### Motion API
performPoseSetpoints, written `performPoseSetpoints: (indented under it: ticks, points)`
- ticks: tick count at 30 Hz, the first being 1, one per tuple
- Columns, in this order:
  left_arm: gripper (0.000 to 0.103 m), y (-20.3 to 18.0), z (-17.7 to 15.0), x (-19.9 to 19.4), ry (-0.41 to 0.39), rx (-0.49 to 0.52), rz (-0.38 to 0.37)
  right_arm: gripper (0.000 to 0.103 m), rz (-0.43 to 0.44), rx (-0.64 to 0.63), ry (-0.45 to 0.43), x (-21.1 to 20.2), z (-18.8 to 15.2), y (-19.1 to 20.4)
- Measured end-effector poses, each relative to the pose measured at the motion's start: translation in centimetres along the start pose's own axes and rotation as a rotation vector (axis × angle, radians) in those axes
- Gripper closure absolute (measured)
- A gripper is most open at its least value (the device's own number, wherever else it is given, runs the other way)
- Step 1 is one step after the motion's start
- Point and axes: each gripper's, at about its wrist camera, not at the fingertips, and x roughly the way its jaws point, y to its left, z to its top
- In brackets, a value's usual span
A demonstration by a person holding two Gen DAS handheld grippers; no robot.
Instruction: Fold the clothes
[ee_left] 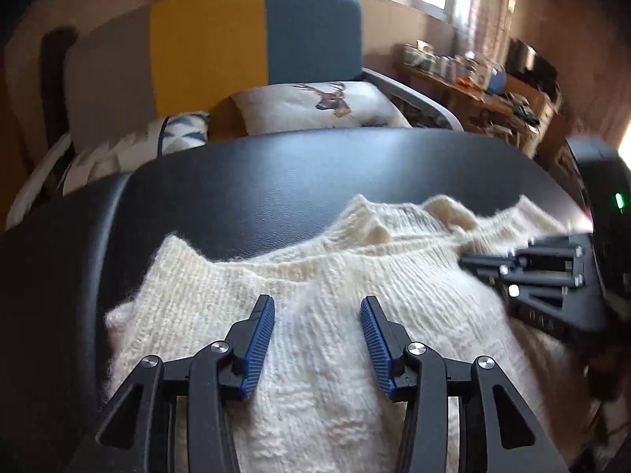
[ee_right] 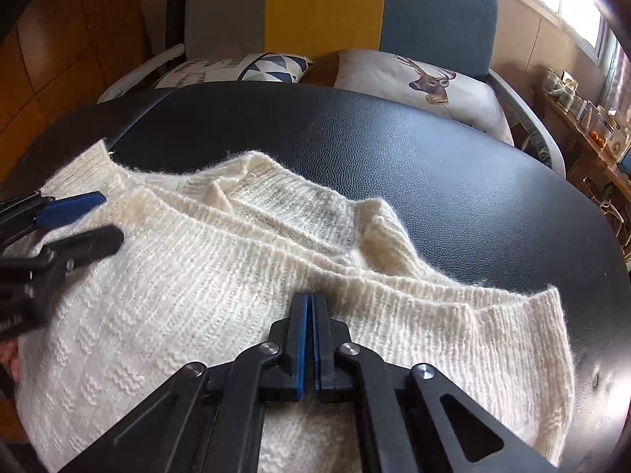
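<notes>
Cream knitted sweater (ee_right: 221, 276) lies rumpled, ribbed neckline up.

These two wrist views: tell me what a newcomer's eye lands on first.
A fluffy cream sweater sprawls across the near part of the black table. The right gripper is shut at the ribbed collar, while the left gripper hovers open over the knit. Behind the table, a deer cushion sits on a yellow and blue sofa.

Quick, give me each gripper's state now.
Left gripper: open, over the cream sweater, gripping nothing.
Right gripper: shut; whether it pinches sweater fabric cannot be told.
</notes>
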Motion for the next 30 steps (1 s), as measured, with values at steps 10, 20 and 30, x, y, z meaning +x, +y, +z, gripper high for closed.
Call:
performPoseSetpoints:
  ticks: [10,20,30]
  points:
    - [0.056,2.1,0.2,0.5,0.058,0.045,0.068,0.103,0.058,0.034,-0.021,-0.2,-0.3,-0.8]
    - [0.052,3.9,0.9,-5.0,-0.027,-0.144,0.008,0.086,0.194,0.110,-0.038,-3.7,0.3,-3.1]
    - [0.035,-5.5,-3.3,-9.1,0.007,-0.018,-0.273,0.074,0.695,0.530,-0.008,-15.4,-13.6,-18.7]
